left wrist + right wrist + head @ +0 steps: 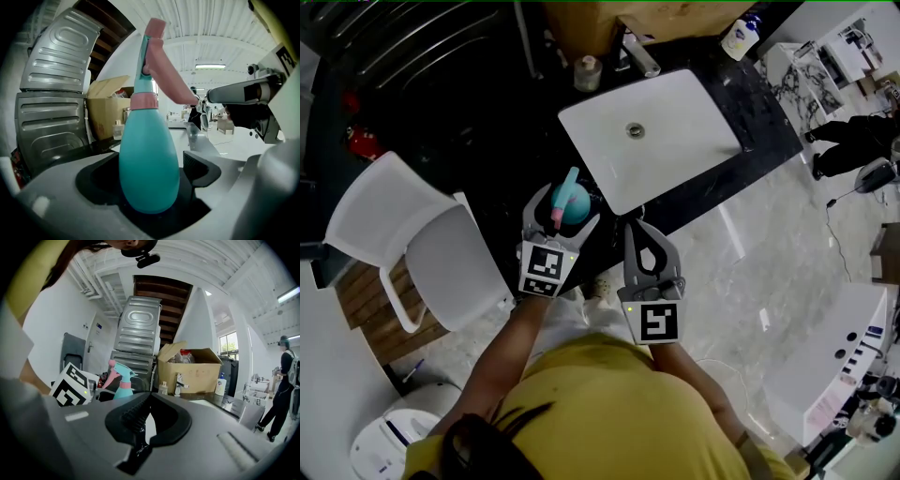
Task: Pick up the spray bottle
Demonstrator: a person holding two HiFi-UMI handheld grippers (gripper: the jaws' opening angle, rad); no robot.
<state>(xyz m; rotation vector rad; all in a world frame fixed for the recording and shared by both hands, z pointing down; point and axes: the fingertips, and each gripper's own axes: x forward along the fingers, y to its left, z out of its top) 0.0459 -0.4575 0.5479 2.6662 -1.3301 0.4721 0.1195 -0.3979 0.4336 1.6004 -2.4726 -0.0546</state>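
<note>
Our left gripper (562, 211) stood wide open, with the spray bottle (149, 168) upright between its fingers. A gap showed beside the right pad, so nothing was gripped. Our right gripper (632, 228), off to the right of those fingers, was closed on nothing. We judged the approach done. Closing on the teal body and lifting it off the dark counter (478, 159) remained.

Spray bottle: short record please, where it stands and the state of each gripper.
bottle: spray bottle, teal with pink trigger, upright on the dark counter, near the white sink
left gripper: open, bottle between its jaws, not clamped
right gripper: shut, empty, beside the left one
task: bottle not yet gripped
</note>
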